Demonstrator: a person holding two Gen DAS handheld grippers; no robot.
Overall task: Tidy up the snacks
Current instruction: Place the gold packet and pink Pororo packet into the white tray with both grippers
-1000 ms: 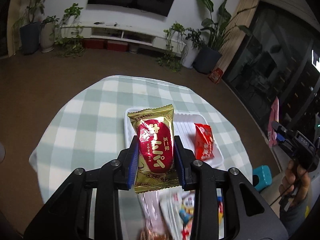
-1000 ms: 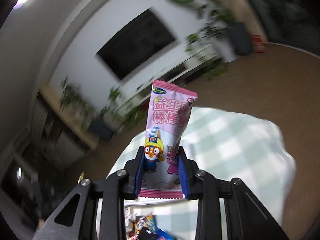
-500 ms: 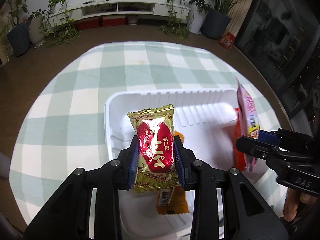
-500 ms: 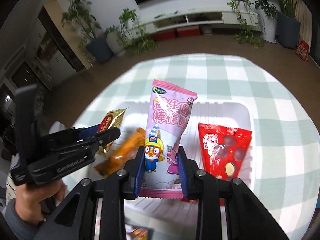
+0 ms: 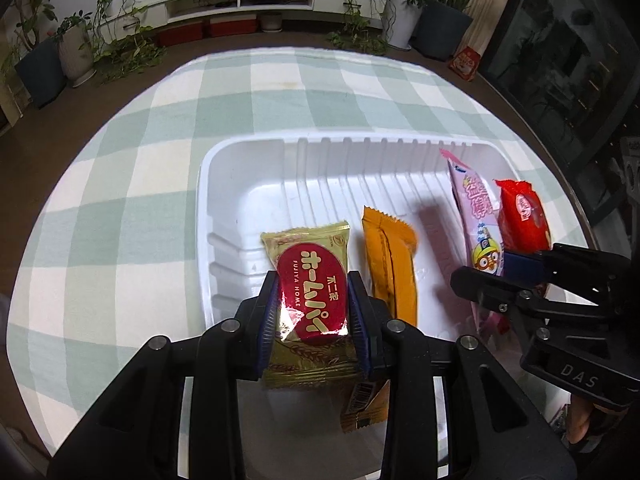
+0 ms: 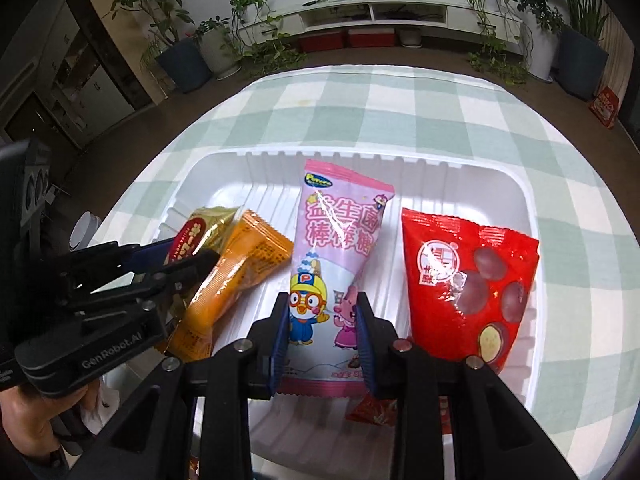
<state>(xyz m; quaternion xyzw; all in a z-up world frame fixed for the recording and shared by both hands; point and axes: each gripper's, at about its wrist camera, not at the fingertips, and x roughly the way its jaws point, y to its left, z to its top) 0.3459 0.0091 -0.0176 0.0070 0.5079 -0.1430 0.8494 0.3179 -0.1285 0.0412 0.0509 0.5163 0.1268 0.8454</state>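
My left gripper (image 5: 313, 296) is shut on a gold packet with a red oval label (image 5: 309, 284), held low over the left part of the white tray (image 5: 248, 152). An orange packet (image 5: 390, 264) lies in the tray just to its right. My right gripper (image 6: 322, 320) is shut on a pink cartoon candy packet (image 6: 340, 240), upright over the tray's (image 6: 460, 164) middle. A red packet (image 6: 468, 284) lies in the tray's right part. In the right wrist view the left gripper (image 6: 176, 258) with the gold packet (image 6: 200, 228) comes in from the left, beside the orange packet (image 6: 236, 272).
The tray sits on a round table with a green and white checked cloth (image 5: 120, 184). Brown floor surrounds it; potted plants (image 6: 180, 40) and a low white TV shelf (image 6: 376, 12) line the far wall. A hand (image 6: 28, 432) holds the left gripper's handle.
Both grippers have come down over the tray with their packets still held. The right gripper swung from facing the wall to facing the tray. The tray now fills both views.
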